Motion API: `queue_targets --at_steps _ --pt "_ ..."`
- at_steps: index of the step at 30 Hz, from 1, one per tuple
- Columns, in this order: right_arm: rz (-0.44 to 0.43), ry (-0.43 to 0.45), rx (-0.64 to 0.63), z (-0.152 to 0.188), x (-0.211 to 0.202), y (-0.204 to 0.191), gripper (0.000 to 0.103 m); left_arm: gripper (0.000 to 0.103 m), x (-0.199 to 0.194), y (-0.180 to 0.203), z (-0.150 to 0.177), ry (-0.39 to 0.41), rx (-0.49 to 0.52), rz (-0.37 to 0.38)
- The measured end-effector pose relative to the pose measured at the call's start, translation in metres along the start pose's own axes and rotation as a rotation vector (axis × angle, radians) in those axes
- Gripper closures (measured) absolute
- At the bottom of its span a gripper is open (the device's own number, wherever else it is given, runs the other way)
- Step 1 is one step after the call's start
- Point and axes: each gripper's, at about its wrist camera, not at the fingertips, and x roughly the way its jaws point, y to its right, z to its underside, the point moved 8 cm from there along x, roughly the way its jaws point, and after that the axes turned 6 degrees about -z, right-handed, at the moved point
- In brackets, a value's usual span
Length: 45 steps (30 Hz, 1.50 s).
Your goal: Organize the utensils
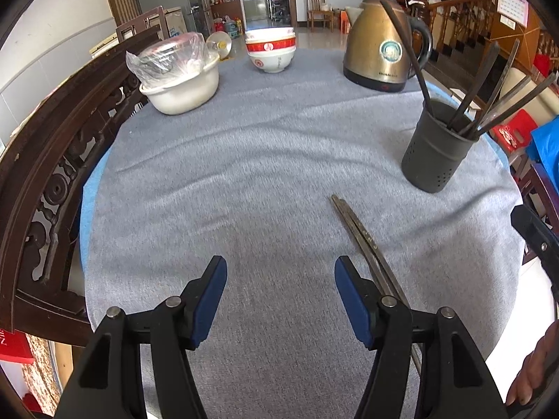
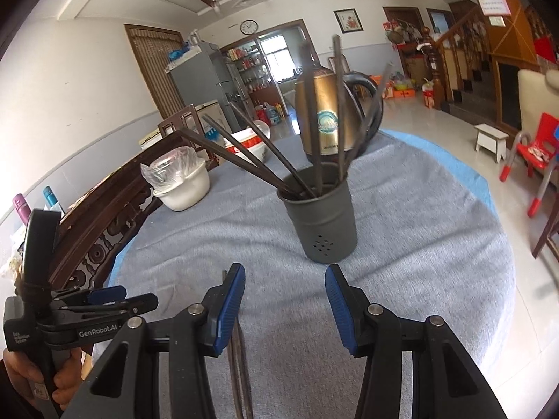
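A dark grey utensil holder (image 1: 435, 150) stands on the grey cloth at the right and holds several dark chopsticks (image 1: 489, 87). It also shows in the right wrist view (image 2: 321, 216) with the chopsticks (image 2: 251, 155) fanned out. A loose pair of chopsticks (image 1: 363, 237) lies flat on the cloth, running under my left gripper's right finger. In the right wrist view the pair (image 2: 239, 366) lies under the left finger. My left gripper (image 1: 279, 296) is open and empty. My right gripper (image 2: 284, 307) is open and empty, just short of the holder.
A gold electric kettle (image 1: 380, 42) stands at the back right, a red-and-white bowl stack (image 1: 270, 50) at the back middle, and a white bowl with a plastic-wrapped dish (image 1: 178, 76) at the back left. A carved wooden chair back (image 1: 52, 181) runs along the table's left edge.
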Motion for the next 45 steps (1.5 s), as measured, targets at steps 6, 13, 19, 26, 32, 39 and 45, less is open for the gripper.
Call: queue_targets --at_steps 6,13,19,26,32,39,45 --pt "0.007 0.001 0.021 0.001 -0.004 0.010 0.051 0.038 -0.003 0.005 0.003 0.009 -0.002 0.009" --pt "0.010 0.081 0.046 -0.004 -0.056 0.038 0.051 0.038 -0.023 0.017 -0.005 0.105 -0.040 -0.007" --pt "0.006 0.121 0.047 -0.004 -0.114 0.065 0.051 0.038 -0.012 0.031 -0.004 0.012 -0.081 -0.114" --pt "0.046 0.146 -0.002 -0.012 -0.151 0.083 0.051 0.038 0.003 0.040 -0.001 -0.103 -0.125 -0.178" --pt "0.054 0.167 0.038 -0.018 -0.162 0.098 0.051 0.038 0.014 0.033 0.002 -0.159 -0.158 -0.231" --pt "0.041 0.163 0.032 -0.018 -0.152 0.090 0.051 0.038 0.018 0.039 -0.001 -0.152 -0.138 -0.211" --pt "0.033 0.146 -0.001 -0.016 -0.142 0.073 0.051 0.038 0.016 0.034 -0.004 -0.116 -0.136 -0.203"
